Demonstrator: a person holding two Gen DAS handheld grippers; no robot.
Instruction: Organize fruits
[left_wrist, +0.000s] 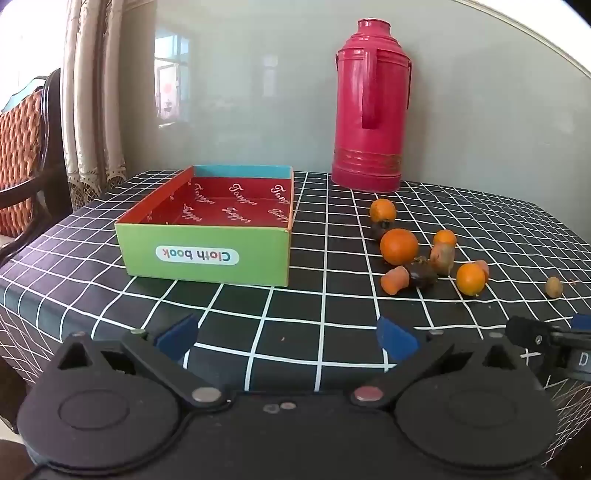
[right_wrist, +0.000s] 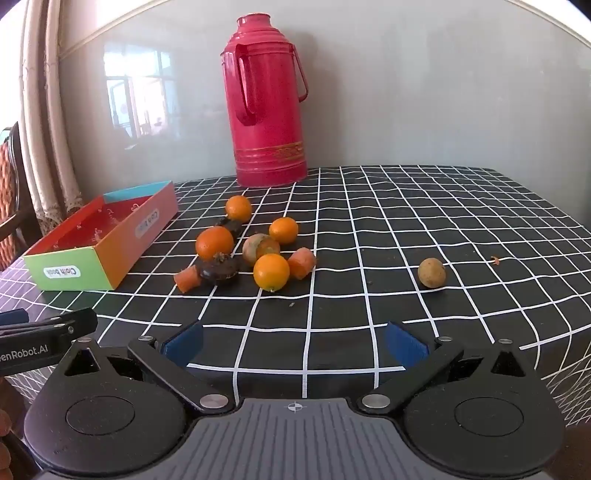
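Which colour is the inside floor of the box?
Red with pale cursive lettering; the box floor shows best in the left wrist view.

Readable stuff is pretty limited here. The box (left_wrist: 207, 254) has a white oval sticker on its green end wall, left of centre in the left wrist view, saying "Cloth book", printed upside down. Same sticker turns up at lower left in the right wrist view, and a second one on the orange side wall is too skewed to read properly. The red inside of the box is covered in a repeating white script word, can't make it out. The left gripper (right_wrist: 44, 332) at the left edge reads "enRobot.AI", cut off by the frame. The right gripper (left_wrist: 554, 343) shows a lone "D" at the right edge.
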